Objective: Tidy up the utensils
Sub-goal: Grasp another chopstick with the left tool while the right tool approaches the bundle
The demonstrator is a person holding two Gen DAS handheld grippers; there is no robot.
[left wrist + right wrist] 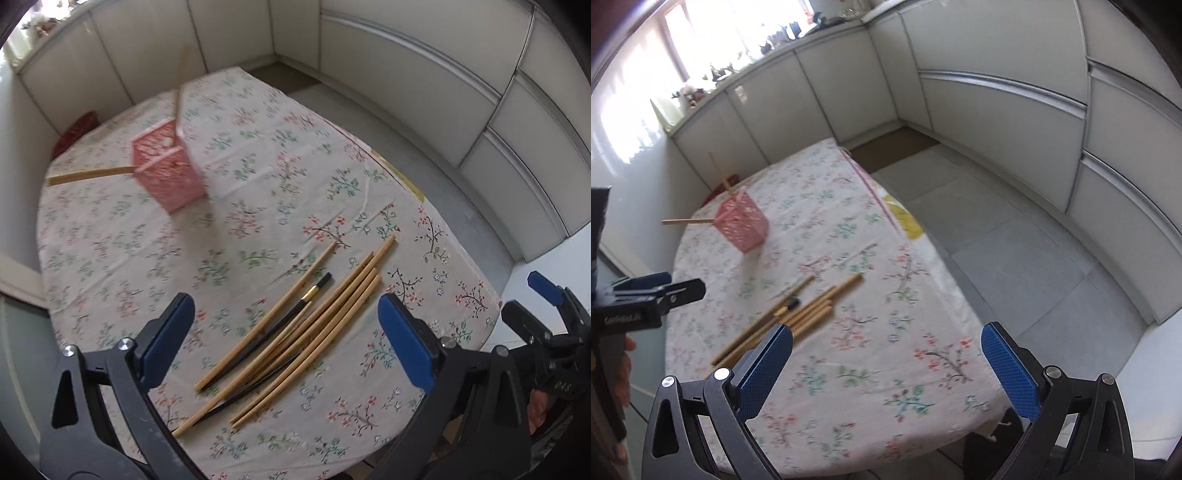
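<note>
We look down on a table under a floral tablecloth (258, 206). Our left gripper (286, 339) hangs over the near end with its blue-padded jaws spread wide and nothing between the pads; the loose chopsticks (295, 325) lie on the cloth below the gap, untouched. They form a rough fan of pale wooden sticks, with at least one black, gold-banded chopstick (295, 310) mixed in, their tips running toward 1 o'clock in the left wrist view.

At 11 o'clock from that bundle, well apart from it, stands a pink lattice basket (168, 170). Two wooden sticks are in it: one (181, 81) rises toward 12 o'clock, the other (88, 175) pokes out toward 9 o'clock.

Our right gripper (886, 354) is also wide open and holds nothing; in its own view the chopsticks sit at 10 o'clock from its gap, just beyond the left pad. In the left wrist view it appears at 3 o'clock, past the table's edge. White cabinets (997, 110) line the walls behind.
</note>
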